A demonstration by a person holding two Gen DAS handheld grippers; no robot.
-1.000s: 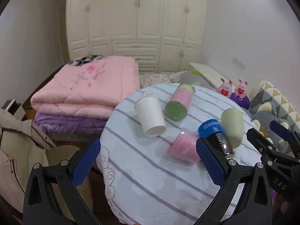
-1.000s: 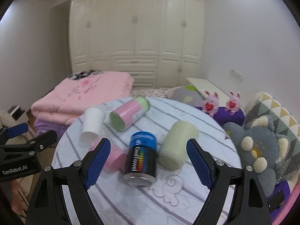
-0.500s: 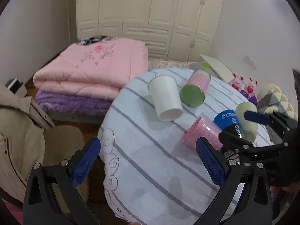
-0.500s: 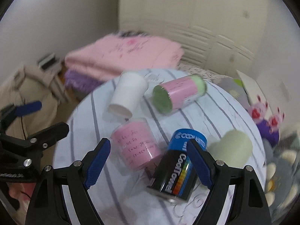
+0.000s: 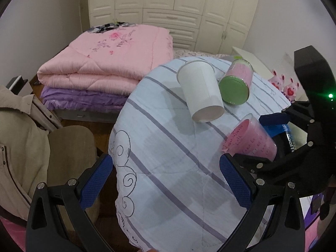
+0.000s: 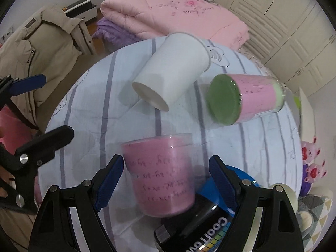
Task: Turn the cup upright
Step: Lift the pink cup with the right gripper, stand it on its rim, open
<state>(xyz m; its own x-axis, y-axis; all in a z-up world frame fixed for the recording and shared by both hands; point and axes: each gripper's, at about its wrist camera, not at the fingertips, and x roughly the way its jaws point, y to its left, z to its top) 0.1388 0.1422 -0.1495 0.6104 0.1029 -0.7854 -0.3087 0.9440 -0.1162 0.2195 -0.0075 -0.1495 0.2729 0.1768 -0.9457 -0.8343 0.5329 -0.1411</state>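
Note:
A clear cup with a pink lining lies on its side on the round striped table, its mouth pointing away from me. My right gripper is open with its blue pads either side of the cup, not pressing it. The same cup shows at the right of the left wrist view, with the right gripper around it. My left gripper is open and empty over the table's near-left edge. A white paper cup also lies on its side behind it.
A green-lidded pink jar lies on its side beside the white cup. A black and blue can lies against the pink cup's base. Folded pink quilt and a beige coat lie beyond the table's left edge.
My right gripper has moved forward and down over the table, bringing its open fingers around the pink cup. The left gripper has drifted slightly left and stays open.

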